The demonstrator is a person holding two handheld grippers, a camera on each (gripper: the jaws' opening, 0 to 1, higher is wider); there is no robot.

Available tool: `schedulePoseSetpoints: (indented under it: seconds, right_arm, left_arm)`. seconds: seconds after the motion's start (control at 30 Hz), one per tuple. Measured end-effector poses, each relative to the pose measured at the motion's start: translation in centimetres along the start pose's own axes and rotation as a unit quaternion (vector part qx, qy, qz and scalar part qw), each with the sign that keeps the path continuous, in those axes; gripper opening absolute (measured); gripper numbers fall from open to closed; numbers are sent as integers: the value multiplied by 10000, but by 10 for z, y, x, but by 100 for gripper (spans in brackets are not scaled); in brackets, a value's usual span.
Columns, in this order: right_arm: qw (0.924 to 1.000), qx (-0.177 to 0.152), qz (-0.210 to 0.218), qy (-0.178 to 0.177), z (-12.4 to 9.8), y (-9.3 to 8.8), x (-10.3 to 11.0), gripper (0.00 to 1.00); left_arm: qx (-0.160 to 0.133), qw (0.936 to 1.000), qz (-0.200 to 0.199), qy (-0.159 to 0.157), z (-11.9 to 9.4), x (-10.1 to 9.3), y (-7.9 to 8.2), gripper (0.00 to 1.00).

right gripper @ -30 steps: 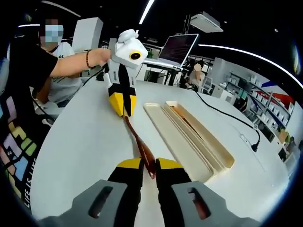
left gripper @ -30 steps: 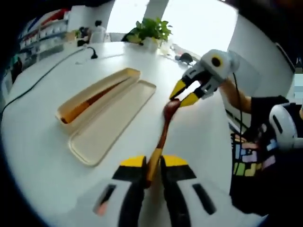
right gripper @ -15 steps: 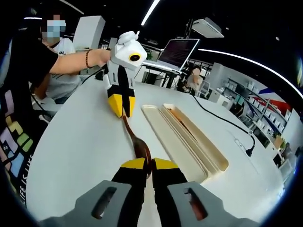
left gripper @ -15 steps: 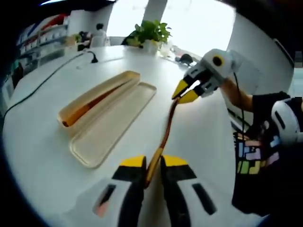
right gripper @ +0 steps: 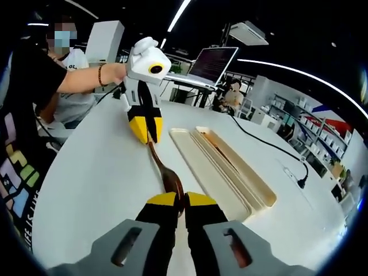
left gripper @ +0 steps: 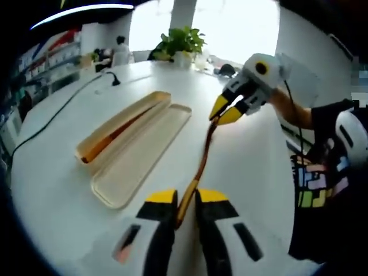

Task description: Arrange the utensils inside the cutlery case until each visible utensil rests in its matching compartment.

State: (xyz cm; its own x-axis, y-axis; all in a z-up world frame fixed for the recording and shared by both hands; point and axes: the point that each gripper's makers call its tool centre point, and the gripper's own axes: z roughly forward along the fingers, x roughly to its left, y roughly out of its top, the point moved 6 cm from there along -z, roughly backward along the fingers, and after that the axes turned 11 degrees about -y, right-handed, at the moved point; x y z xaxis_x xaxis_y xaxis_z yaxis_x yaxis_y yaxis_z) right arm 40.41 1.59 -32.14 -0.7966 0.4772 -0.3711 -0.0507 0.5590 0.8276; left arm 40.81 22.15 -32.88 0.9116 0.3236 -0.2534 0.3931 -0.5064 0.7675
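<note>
A brown wooden spoon [left gripper: 201, 161] is held over the white table between both grippers. My left gripper [left gripper: 184, 202] is shut on its handle end. My right gripper [left gripper: 217, 119] is shut on its bowl end. In the right gripper view the spoon [right gripper: 164, 172] runs from my right gripper [right gripper: 183, 201] up to the left gripper [right gripper: 147, 138]. The open beige cutlery case [left gripper: 135, 144] lies to the left of the spoon, with a brown utensil [left gripper: 112, 131] in its deeper half. The flat half next to it holds nothing. In the right gripper view the case [right gripper: 230, 167] lies to the right.
A potted plant [left gripper: 183, 37] stands at the table's far edge, and a black cable [left gripper: 57, 100] crosses the table beyond the case. A laptop [right gripper: 215, 62] and a plug on a cable [right gripper: 302, 183] lie past the case. A person's arm [right gripper: 86, 77] holds the left gripper.
The right gripper's jaws have shut on the spoon's bowl end. The spoon has turned about its length, and both views have shifted slightly.
</note>
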Motion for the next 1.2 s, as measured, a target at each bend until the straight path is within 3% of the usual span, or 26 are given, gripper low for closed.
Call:
schedulePoseSetpoints:
  seconds: [0.1, 0.43, 0.57, 0.97, 1.2]
  right_arm:
    - [10000, -85, -17, -29, -1, 5, -3, 2]
    - [9989, -229, -141, -383, -7, 24, -17, 3]
    - [9977, -236, -262, -573, -6, 29, -27, 3]
    - [9933, -292, -549, -976, -4, 41, -48, 3]
    - [9888, -246, -756, -1265, 2, 45, -67, 3]
  left_arm:
    - [-31, 9999, 68, 71, 0, -10, 1, 13]
    - [-250, 9992, 191, 265, -10, -9, 19, 13]
    - [-324, 9977, 346, 481, -10, -8, 26, 13]
    - [-431, 9941, 641, 767, -16, 6, 51, 14]
    - [-516, 9916, 672, 976, -12, 25, 65, 14]
